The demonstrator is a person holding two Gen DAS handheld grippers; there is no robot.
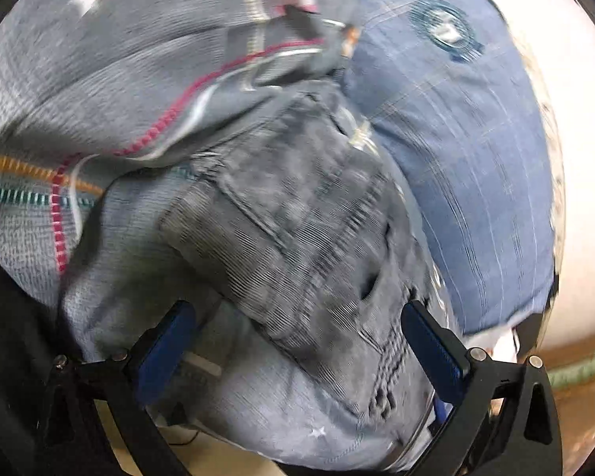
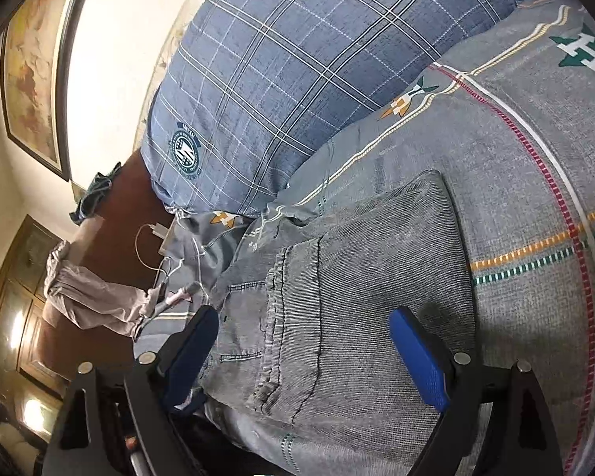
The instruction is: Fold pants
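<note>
One pair of pants (image 2: pixel 337 297) lies here, grey washed denim, already folded into a thick rectangular stack on the grey bedspread (image 2: pixel 515 182). One blue plaid pillow (image 2: pixel 297 71) sits beyond the pants, past the fingertips of both tongs, and one crumpled pale garment (image 2: pixel 87 297) lies off to the left of the right tongs, near a thin white cable (image 2: pixel 146 246). One framed picture (image 2: pixel 31 79) hangs on the wall further left.

There are two tongs. The right gripper (image 2: pixel 305 341) is spread wide, nothing pinched, with the folded pants lying straight ahead between its blue fingers (image 2: pixel 416 361). A stitched seam and a bunched waistband run lengthwise down the stack, and its far edge is a neat, rounded fold.

The left gripper (image 1: pixel 297 341) is also spread wide and holds nothing; the denim bulks up between its fingers, blurred in this view, with the pillow (image 1: pixel 476 158) ahead to the right and the striped bedspread (image 1: pixel 99 99) ahead to the left.
</note>
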